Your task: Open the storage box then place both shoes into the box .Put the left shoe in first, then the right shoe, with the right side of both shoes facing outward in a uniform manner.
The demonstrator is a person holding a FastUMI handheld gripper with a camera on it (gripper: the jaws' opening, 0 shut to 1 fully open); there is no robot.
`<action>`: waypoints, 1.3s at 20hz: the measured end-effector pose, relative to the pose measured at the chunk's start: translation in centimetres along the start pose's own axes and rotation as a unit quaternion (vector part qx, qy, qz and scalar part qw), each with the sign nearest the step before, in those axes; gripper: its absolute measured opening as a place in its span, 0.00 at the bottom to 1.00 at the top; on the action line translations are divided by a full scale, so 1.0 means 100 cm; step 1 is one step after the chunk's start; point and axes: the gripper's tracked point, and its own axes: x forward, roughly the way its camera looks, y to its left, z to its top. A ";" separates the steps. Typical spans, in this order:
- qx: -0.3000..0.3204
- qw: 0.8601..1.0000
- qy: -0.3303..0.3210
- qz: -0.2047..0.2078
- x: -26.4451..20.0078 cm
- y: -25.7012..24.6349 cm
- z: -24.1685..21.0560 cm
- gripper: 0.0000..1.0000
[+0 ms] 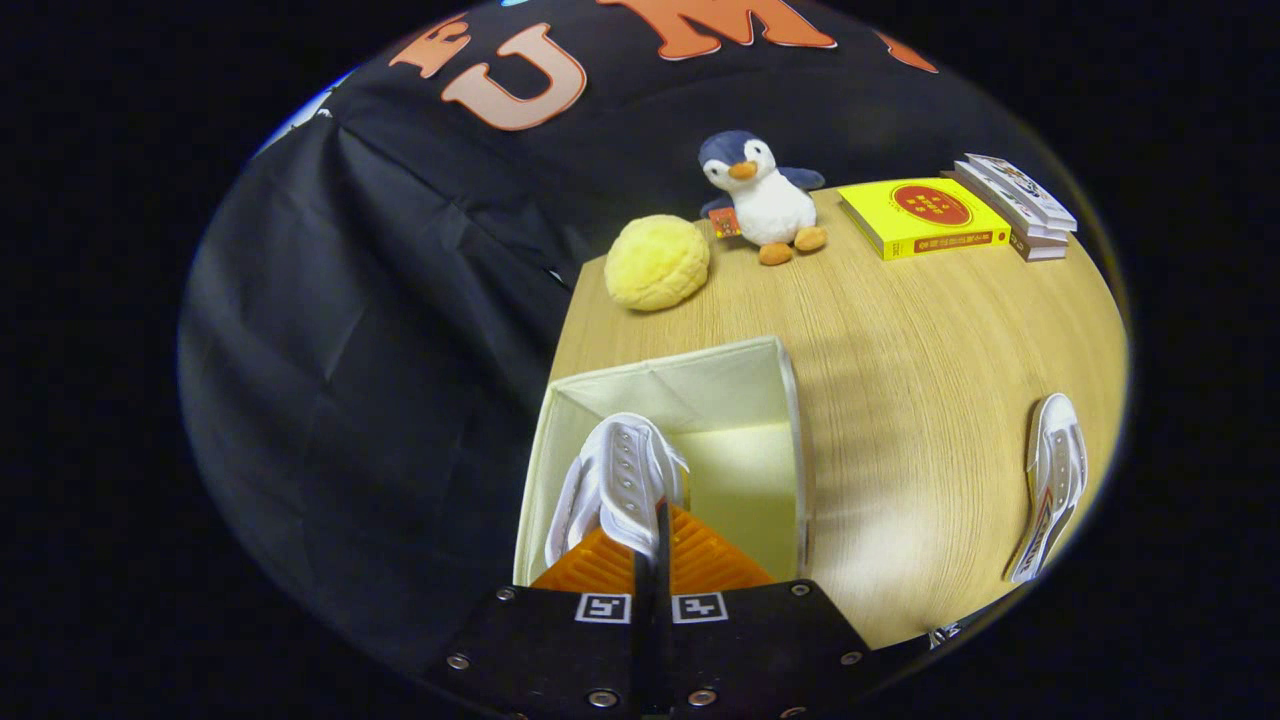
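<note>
A handheld gripper (652, 525) holds a white canvas shoe (615, 485) over the open storage box (790, 400), its orange fingers (705, 560) closed together on the shoe's upper edge near the heel, toe hanging down into the box. The box, lid off and cream inside, stands at the desk's (900, 380) left edge, beside the booth's black cloth. The second shoe (1055, 480) lies on its side near the desk's right edge, well apart from the box. A yellow plush ball (657, 262), a toy penguin (762, 195), a yellow book (925, 215) and a stack of books (1020, 205) line the far edge. The shoe looks light and soft, its canvas likely to fold under a pinch; the stiffer collar or heel rim seems the surest hold. The fabric box may shift if nudged.
</note>
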 end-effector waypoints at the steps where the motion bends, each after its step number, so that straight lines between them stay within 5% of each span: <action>1: 0.004 1.000 0.010 -0.010 0.009 0.000 -0.003 0.01; 6: 0.039 0.997 0.034 -0.057 0.033 -0.003 -0.014 0.01; 16: 0.092 0.989 0.105 -0.051 0.064 0.002 -0.056 0.03; 19: 0.086 0.987 0.135 -0.012 0.049 0.011 -0.069 0.20; 26: 0.052 0.993 0.072 0.078 -0.006 0.012 -0.028 0.55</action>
